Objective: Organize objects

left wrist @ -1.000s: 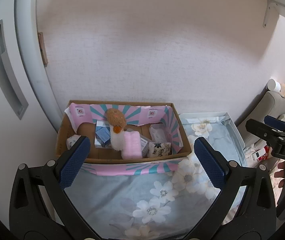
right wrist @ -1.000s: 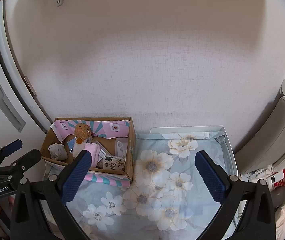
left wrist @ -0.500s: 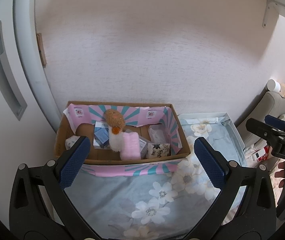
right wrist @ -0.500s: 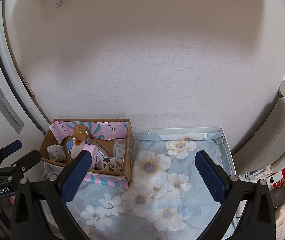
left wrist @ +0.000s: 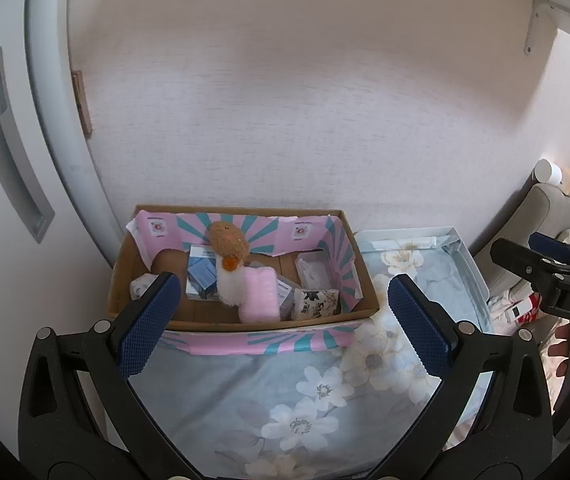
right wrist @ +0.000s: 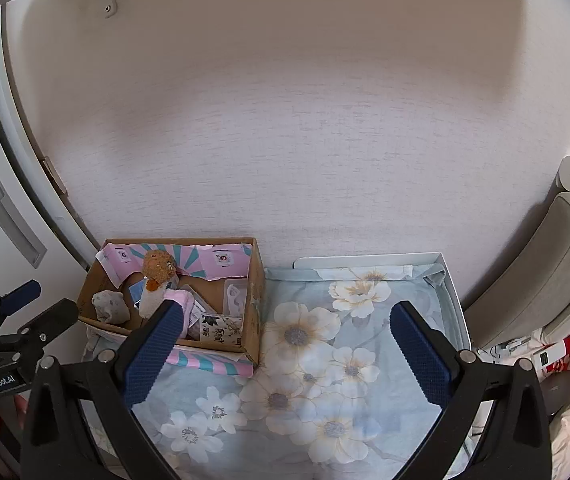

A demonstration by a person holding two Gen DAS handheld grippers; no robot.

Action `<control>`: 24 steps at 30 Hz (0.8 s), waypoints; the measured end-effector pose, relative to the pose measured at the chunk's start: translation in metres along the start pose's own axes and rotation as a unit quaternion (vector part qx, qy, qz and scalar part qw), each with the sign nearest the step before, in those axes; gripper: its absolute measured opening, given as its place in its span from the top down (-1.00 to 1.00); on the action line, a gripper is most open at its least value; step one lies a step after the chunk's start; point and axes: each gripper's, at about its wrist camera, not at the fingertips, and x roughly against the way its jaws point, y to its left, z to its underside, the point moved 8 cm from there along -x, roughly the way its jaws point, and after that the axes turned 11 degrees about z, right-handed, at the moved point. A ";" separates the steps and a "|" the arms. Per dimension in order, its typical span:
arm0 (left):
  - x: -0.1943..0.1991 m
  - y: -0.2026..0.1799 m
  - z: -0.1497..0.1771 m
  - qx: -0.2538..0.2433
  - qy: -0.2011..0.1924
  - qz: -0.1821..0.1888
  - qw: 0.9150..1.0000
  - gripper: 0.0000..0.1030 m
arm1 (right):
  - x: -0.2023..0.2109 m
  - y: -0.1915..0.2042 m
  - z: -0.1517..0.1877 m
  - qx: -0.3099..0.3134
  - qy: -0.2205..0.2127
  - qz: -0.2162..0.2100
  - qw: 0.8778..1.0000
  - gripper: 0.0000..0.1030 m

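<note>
Currently both grippers hover above the floral cloth [left wrist: 245, 380], neither holding anything. Left gripper [left wrist: 281, 320]: jaws wide. Right gripper [right wrist: 285, 352]: jaws wide.

Cardboard box [left wrist: 241, 322] sits against the wall, at 12 o'clock from the left jaws and about 10 o'clock from the right jaws. In it: plush duck [left wrist: 229, 260], upright, long axis roughly vertical, with a pink fuzzy roll [left wrist: 259, 296] touching it at 5 o'clock; a patterned pouch [left wrist: 315, 304] near the right wall.

Judgement: left gripper is nearer and better aligned to reach in.

White tray [right wrist: 451, 296] lies just beside the box at 3 o'clock, cloth-lined, with open room. Box walls limit sideways entry; approach from above.
</note>
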 end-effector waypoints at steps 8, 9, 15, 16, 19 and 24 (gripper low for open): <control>0.000 -0.001 0.000 0.000 0.000 -0.001 1.000 -1.00 | 0.000 -0.001 0.000 -0.001 0.001 -0.001 1.000 -0.99; 0.000 -0.001 0.000 0.000 0.001 0.000 1.000 -1.00 | 0.000 -0.001 0.000 -0.001 0.000 -0.001 1.000 -0.99; -0.001 -0.002 0.000 -0.002 0.000 -0.001 1.000 -1.00 | -0.001 -0.003 0.000 -0.001 0.000 -0.001 1.000 -0.99; -0.001 -0.002 0.000 -0.002 0.000 -0.002 1.000 -1.00 | -0.001 -0.003 0.000 -0.001 0.000 -0.001 1.000 -0.99; 0.000 -0.001 -0.001 -0.003 -0.004 -0.009 1.000 -1.00 | -0.002 -0.005 0.000 -0.003 0.000 0.000 1.000 -0.99; -0.001 0.001 -0.004 -0.011 -0.006 -0.030 0.999 -1.00 | -0.004 -0.006 -0.001 -0.002 0.002 -0.001 1.000 -0.99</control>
